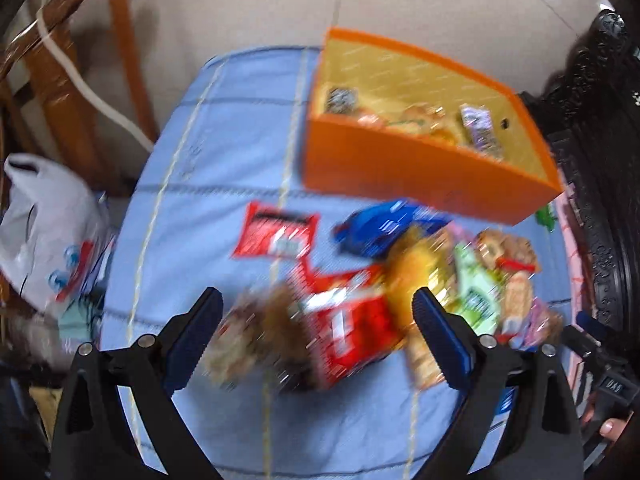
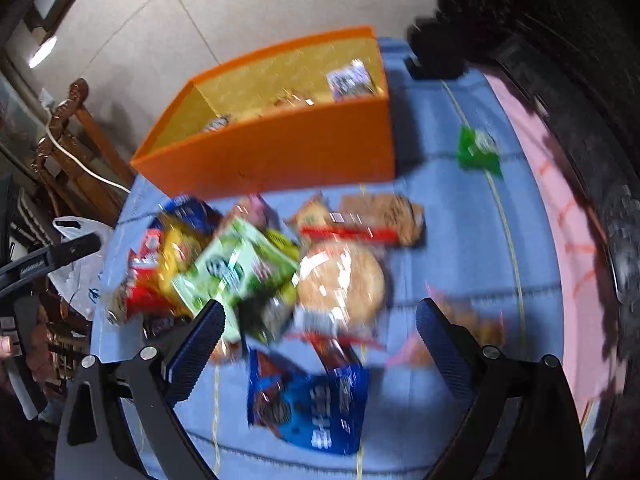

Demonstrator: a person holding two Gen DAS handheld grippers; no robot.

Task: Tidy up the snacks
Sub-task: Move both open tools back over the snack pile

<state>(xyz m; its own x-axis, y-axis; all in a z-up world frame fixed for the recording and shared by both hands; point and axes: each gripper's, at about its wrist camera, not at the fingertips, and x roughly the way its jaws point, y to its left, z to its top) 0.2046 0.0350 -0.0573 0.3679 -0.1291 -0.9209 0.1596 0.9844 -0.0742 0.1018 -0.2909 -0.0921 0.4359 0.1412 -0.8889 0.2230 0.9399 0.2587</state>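
A blue cloth with pale and dark grid lines covers the worktop. On it stands an orange box at the far side. In front of the box lies a loose heap of snack packets. A red packet lies flat alone, a blue packet nearer, and a small green packet well apart beside the box.

Black hand-held gripper — blue ribbed pads, silver screws
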